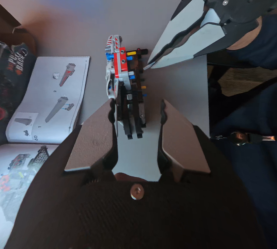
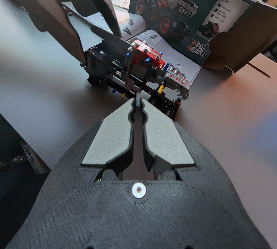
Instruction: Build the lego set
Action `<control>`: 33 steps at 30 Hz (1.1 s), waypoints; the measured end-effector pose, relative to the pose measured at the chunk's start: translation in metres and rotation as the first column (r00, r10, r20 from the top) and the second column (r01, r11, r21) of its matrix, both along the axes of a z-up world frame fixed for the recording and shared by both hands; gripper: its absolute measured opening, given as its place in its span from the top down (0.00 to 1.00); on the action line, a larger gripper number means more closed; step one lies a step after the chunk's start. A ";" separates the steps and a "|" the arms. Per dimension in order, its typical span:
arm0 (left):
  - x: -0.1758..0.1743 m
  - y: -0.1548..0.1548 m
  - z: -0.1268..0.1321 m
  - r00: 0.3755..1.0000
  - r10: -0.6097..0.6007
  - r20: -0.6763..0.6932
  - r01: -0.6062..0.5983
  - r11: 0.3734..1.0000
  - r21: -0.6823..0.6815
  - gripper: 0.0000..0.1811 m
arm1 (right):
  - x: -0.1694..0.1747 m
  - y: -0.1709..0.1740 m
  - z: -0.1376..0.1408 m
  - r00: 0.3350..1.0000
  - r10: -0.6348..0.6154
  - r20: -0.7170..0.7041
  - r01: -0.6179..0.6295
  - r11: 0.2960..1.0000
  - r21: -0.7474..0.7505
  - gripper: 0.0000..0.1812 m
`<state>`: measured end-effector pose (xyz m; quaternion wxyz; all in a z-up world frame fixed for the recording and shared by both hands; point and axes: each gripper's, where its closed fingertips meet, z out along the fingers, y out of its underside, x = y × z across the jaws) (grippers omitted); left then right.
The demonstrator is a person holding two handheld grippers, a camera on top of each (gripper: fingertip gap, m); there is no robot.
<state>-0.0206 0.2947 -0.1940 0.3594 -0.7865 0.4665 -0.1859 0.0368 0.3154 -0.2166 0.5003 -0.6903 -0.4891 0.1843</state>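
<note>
Right gripper (image 2: 138, 102) pinches a thin grey pin (image 2: 137, 99), its tip touching the side of the model (image 1: 125, 83); left gripper (image 1: 137, 106) gapes wide around the model's dark rear end — one finger touching, nothing clamped; the model lies mid-desk (image 1: 172, 91), near the front edge; manual (image 1: 49, 99) beside it; box (image 2: 187, 17) beyond — toward the desk's far side.

Pretty tight around the half-built truck (image 1: 127, 86). The open instruction booklet (image 1: 49, 99) lies just beside it on one side, with the set's box (image 2: 187, 12) standing right behind that, so nothing passes there. The far side is bare grey table (image 1: 176, 99), wide open, except the right gripper (image 1: 151, 65) sits at the chassis edge. The left gripper (image 1: 137, 106) straddles the rear end.
</note>
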 end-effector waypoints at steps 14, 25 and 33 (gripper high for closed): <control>-0.007 0.002 0.021 0.982 0.023 0.187 -0.014 0.999 -0.046 0.72 | -0.008 0.010 -0.009 0.999 0.032 0.038 -0.032 0.999 0.001 0.99; 0.007 0.032 0.009 0.969 -0.056 0.240 0.073 0.995 -0.063 0.70 | -0.008 0.013 -0.010 0.998 0.060 0.015 -0.059 0.997 -0.046 0.99; 0.014 0.021 -0.001 0.959 -0.145 0.242 0.173 0.980 -0.099 0.65 | -0.006 0.013 -0.012 0.997 0.074 0.007 -0.073 0.994 -0.082 0.99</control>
